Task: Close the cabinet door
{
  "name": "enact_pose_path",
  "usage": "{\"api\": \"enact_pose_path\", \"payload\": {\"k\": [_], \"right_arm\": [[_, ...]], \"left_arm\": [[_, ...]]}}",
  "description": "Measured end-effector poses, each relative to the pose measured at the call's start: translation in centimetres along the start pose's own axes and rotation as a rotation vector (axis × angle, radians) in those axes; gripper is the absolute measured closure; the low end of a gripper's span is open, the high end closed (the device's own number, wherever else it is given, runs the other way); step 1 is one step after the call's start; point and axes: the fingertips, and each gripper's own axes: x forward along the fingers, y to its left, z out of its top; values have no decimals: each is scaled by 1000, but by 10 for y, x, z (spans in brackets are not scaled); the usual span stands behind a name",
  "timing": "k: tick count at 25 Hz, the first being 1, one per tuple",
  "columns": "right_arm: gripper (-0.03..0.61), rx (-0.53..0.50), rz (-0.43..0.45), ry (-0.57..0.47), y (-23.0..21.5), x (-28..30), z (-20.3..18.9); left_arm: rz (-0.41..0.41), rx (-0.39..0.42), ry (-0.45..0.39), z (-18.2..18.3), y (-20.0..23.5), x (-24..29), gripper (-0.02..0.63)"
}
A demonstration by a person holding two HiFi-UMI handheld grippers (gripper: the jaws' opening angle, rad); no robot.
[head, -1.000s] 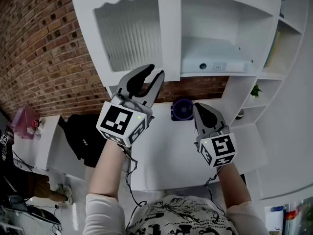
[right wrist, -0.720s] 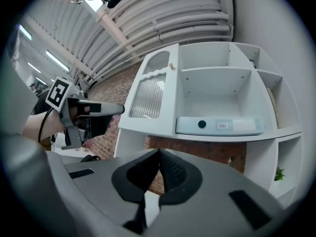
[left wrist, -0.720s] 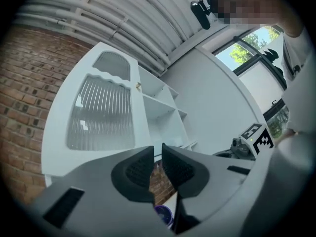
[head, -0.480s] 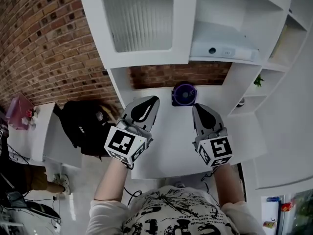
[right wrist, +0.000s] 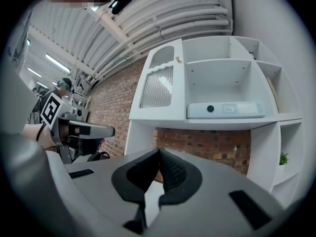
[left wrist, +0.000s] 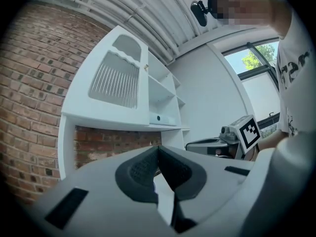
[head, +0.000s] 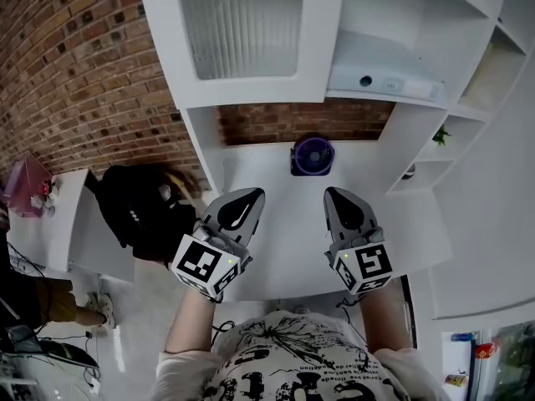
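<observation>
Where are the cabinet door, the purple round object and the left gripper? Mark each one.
cabinet door (head: 241, 25), head view, on its ribbed panel.
purple round object (head: 313, 154), head view, on its round front.
left gripper (head: 251, 195), head view, at its shut jaw tips.

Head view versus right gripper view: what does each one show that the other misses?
Only the head view: the purple fan on the desk and the pink object at far left. Only the right gripper view: the door knob and the ceiling pipes. Both: the ribbed cabinet door, the white box, the brick wall, and the left tongs and right tongs, both shut and empty.
</observation>
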Motion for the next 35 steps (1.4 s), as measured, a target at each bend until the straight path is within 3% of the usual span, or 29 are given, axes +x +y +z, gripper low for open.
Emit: {"api": "enact_pose_path", "payload": {"k": [11, 29, 35], "right_arm": [[565, -19, 67, -1, 13, 4, -3], [565, -27, 95, -4, 4, 8, -7], [565, 31, 101, -6, -5, 8, -6]], "left_arm": [[94, -29, 6, -3, 14, -12, 600], [132, 9, 32, -3, 7, -3, 600], [144, 5, 29, -3, 6, 1, 600]]}}
